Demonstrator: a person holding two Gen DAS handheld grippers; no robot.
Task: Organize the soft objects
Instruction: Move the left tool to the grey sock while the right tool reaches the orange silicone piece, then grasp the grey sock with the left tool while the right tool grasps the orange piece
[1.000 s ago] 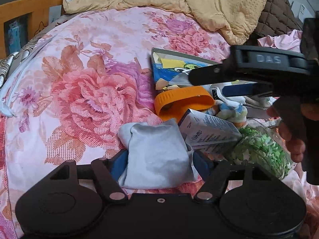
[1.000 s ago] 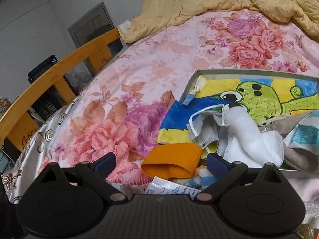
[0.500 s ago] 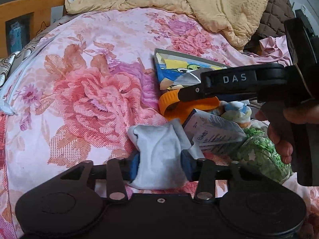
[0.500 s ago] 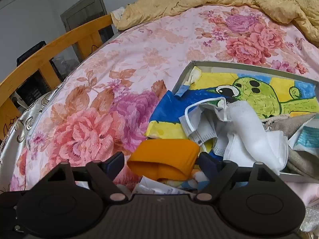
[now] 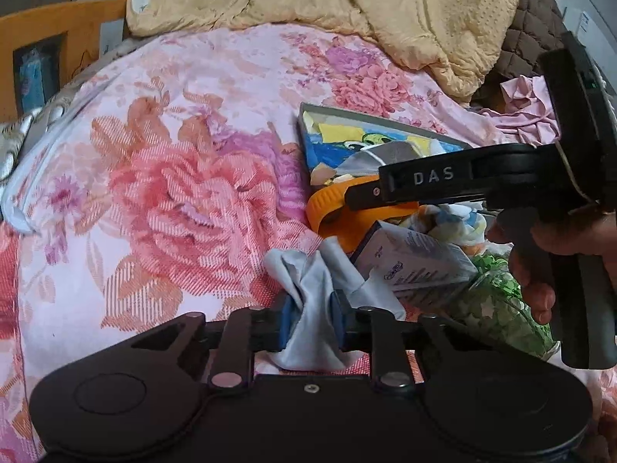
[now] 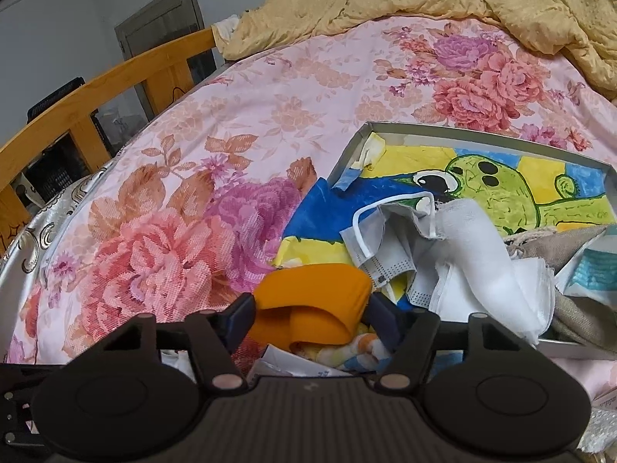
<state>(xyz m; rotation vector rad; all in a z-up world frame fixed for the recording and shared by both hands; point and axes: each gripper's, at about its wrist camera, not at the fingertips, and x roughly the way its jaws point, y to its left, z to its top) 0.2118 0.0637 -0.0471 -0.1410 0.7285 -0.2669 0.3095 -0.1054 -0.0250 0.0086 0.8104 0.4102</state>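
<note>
Left tool (image 5: 310,324) closing, blue pads already pinching a bunched pale grey cloth (image 5: 314,293) near the front edge of the floral bedsheet (image 5: 162,177); fabric gathered into a ridge between the pads, probably to lift it in one piece rather than drag it flat. Right tool (image 6: 308,318) also closing, straddling the orange band (image 6: 312,305), pads flanking its two sides but not plainly pressing yet; most likely lined up across the band's width so the loop collapses evenly.

Just right of the grey cloth: a small white carton (image 5: 412,266) resting partly on it, so likely to tip or slide once the cloth rises. Further right, a clear bag of green bits (image 5: 497,301), and a patterned soft piece (image 5: 461,223) under the right tool's arm. Beyond the band, a shallow metal tray (image 6: 482,133) with a cartoon-frog picture lining it, already holding a face mask (image 6: 385,239), white fabric (image 6: 489,270) and a beige cloth (image 6: 570,247): apparently the collecting place. Tray's near rim standing between band and tray floor, calling for a lift over it. Far side: yellow quilt (image 5: 347,4) heaped; wooden bed rail (image 6: 100,88) at left.
</note>
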